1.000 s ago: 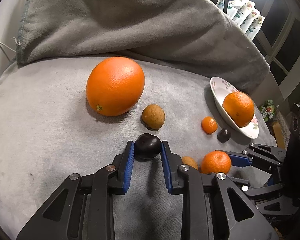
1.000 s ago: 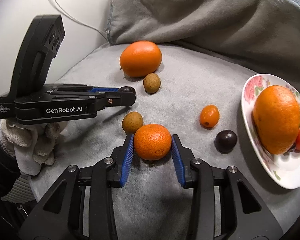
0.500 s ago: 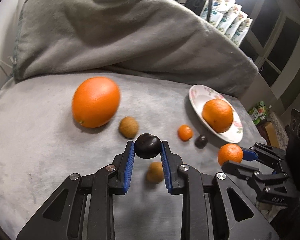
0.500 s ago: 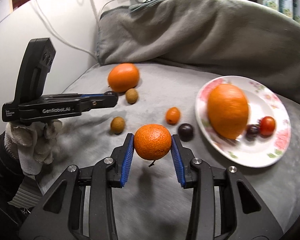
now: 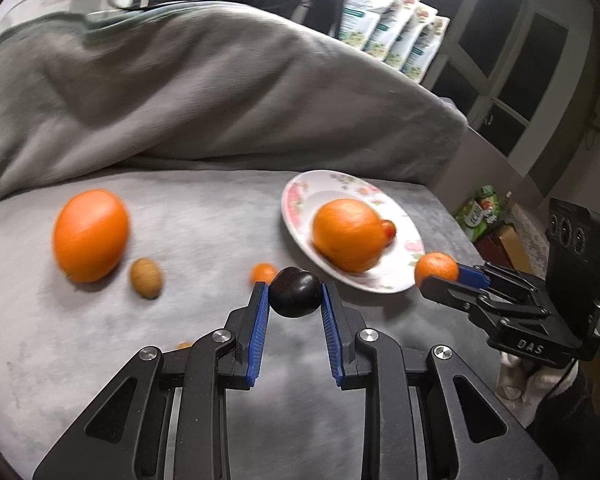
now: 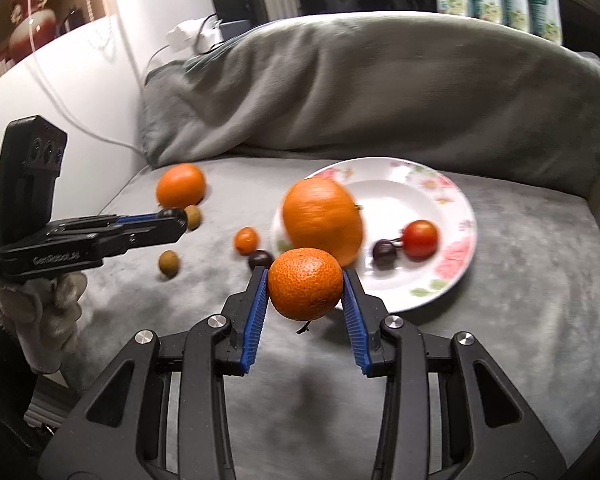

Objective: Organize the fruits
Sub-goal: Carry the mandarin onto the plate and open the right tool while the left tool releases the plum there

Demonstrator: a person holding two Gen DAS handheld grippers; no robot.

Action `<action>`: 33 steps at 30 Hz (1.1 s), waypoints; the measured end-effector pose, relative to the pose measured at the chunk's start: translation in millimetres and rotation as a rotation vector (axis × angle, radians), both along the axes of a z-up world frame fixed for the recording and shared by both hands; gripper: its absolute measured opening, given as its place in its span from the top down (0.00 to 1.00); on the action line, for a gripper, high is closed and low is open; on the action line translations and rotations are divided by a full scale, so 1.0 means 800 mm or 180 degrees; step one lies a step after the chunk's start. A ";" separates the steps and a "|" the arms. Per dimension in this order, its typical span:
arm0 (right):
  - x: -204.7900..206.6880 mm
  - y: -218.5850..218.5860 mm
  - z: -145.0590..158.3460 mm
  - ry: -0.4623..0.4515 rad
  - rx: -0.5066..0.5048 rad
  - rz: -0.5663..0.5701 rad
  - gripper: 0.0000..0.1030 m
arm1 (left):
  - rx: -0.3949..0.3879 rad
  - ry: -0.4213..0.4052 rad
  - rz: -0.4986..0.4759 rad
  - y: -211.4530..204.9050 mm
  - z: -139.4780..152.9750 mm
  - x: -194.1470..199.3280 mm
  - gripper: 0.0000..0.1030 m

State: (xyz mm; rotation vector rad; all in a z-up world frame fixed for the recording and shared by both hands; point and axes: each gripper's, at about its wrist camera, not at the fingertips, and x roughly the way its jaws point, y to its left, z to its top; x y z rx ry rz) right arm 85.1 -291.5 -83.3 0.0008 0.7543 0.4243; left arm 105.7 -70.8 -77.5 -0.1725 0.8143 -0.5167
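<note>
My left gripper [image 5: 294, 294] is shut on a dark plum [image 5: 295, 291], held above the grey cushion. My right gripper [image 6: 305, 285] is shut on a mandarin [image 6: 305, 283], held in the air near the front rim of the floral plate [image 6: 452, 208]. The plate holds a large orange [image 6: 320, 220], a red tomato [image 6: 420, 238] and a dark fruit [image 6: 384, 252]. On the cushion lie another large orange [image 5: 90, 234], a brown fruit [image 5: 146, 279], a kumquat [image 6: 246, 239], a dark plum [image 6: 260, 258] and a second brown fruit [image 6: 168, 263].
A thick grey pillow [image 5: 204, 92] rises behind the seat. A white wall with cables [image 6: 60, 92] is at the left. Packets [image 5: 392, 36] and dark windows stand behind the pillow. The seat's right edge [image 5: 460, 236] drops to clutter on the floor.
Both grippers have lifted with their fruit and moved toward the plate. The plate now shows more fully in both views.
</note>
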 end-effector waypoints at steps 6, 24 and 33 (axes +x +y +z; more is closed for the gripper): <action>0.007 -0.031 0.003 -0.0015 0.0024 -0.0138 0.62 | 0.0028 -0.0070 -0.0134 -0.036 0.011 0.009 0.76; 0.023 -0.057 -0.019 0.0049 -0.0010 -0.0198 0.62 | 0.0334 -0.0273 -0.0499 -0.135 0.037 0.061 0.76; 0.029 -0.047 -0.030 0.0070 -0.0086 -0.0113 0.62 | 0.0428 -0.0202 -0.0587 -0.172 0.029 0.093 0.76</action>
